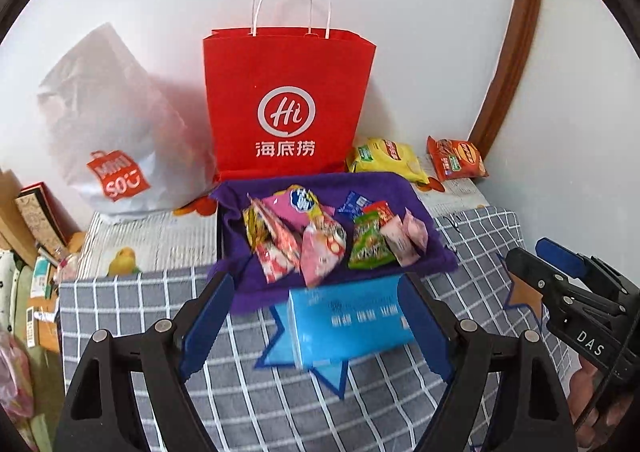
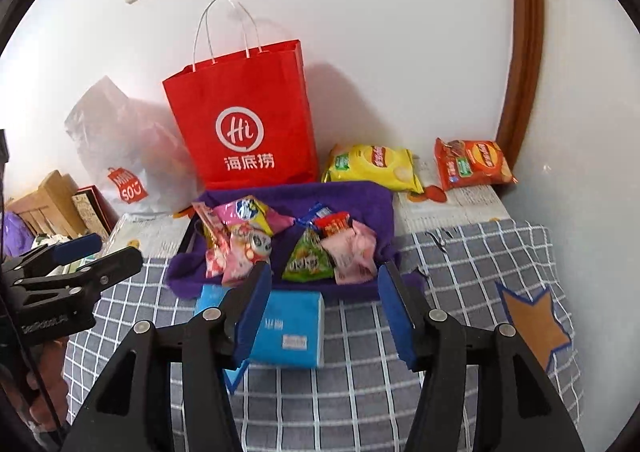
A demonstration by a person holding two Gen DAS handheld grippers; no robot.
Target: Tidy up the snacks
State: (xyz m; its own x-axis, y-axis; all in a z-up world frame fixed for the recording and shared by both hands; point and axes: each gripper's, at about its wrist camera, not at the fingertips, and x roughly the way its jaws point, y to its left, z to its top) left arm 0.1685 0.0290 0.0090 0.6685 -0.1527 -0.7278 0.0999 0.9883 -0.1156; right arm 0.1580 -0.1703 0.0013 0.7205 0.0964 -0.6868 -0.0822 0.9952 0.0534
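**Two open grippers, one heap of snacks just beyond them**

Both tongs stand spread and empty. The left gripper (image 1: 320,316) frames a blue packet (image 1: 352,320) lying flat on the checked cloth (image 1: 360,404); the packet sits between its fingers but neither pad touches it. The right gripper (image 2: 324,312) is held a little to the right, its left finger in front of the same packet's near corner, its right finger over bare cloth.

The snack pile (image 1: 332,240) lies straight ahead and farther off, heaped on a purple towel (image 1: 432,260) whose near edge touches the blue packet's far edge. The pile runs left to right across both views, so its long axis lies crosswise to the fingers. On the left are pink packets (image 1: 320,256); on the right a green packet (image 1: 368,248) and pale pink ones. Judging by the views, the left gripper is nearer the pink packets, the right one nearer the green.

Behind the towel a red paper bag (image 1: 288,103) stands upright against the wall, mouth open upward. To its right, well apart from the pile, lie a yellow chip bag (image 2: 372,167) and an orange chip bag (image 2: 472,163). A white plastic bag (image 1: 112,123) slumps at far left.

The blue packet lies in the way of any low, straight reach to the pile; coming in from above looks safer.
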